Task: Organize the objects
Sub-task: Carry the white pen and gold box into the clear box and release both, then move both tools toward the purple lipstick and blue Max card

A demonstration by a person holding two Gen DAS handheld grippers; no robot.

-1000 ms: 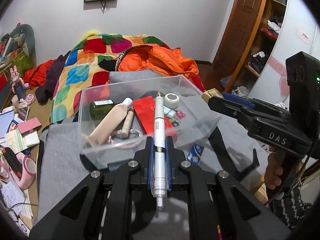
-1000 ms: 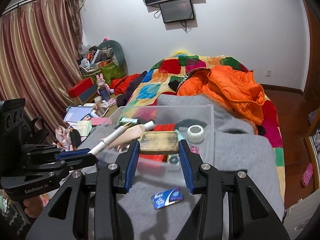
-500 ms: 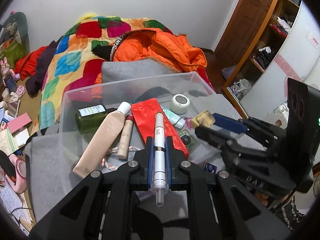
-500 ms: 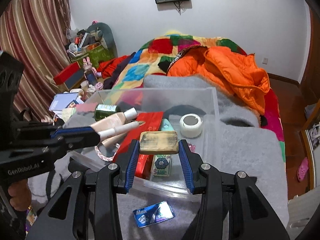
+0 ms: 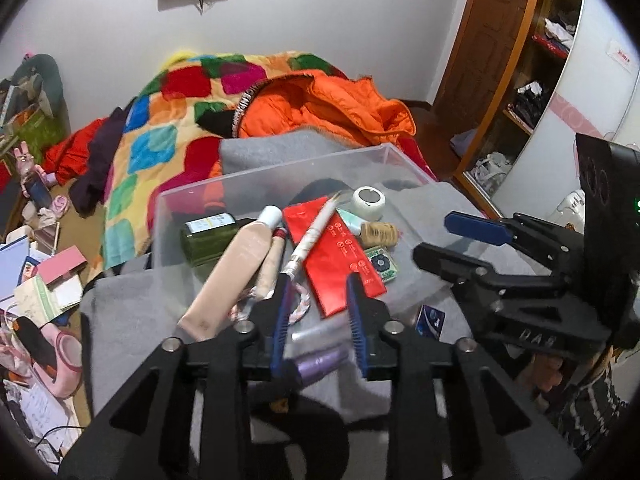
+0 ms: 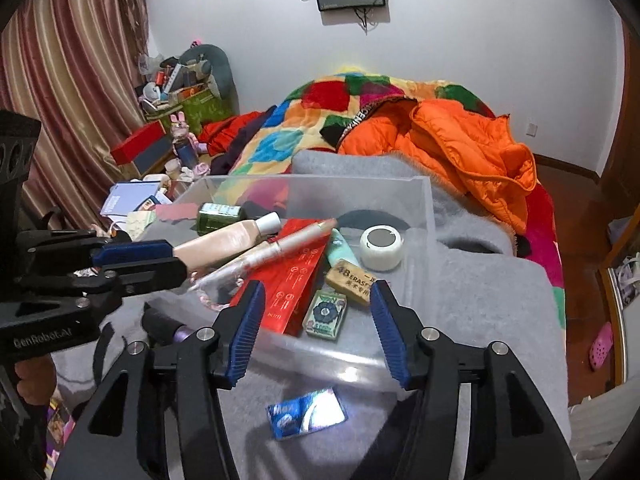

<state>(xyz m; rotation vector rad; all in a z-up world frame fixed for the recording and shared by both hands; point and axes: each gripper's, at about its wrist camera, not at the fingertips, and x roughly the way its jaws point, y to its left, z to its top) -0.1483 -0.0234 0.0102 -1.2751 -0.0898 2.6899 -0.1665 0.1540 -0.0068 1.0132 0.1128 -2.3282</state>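
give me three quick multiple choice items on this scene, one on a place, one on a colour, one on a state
1. Where does the eraser lie?
A. in the clear bin
B. on the grey blanket outside it
C. in the right tongs

2. What colour is the flat pack under the white pen?
A. green
B. red
C. yellow

3. How do the left tongs stand?
A. shut on the pen
B. shut on a bottle
C. open, holding nothing

Key: 1 A, it rests on the bin floor beside the tape roll; 2 B, the pack is plainly red; 3 C, the jaws have just been opening and the pen lies free in the bin.
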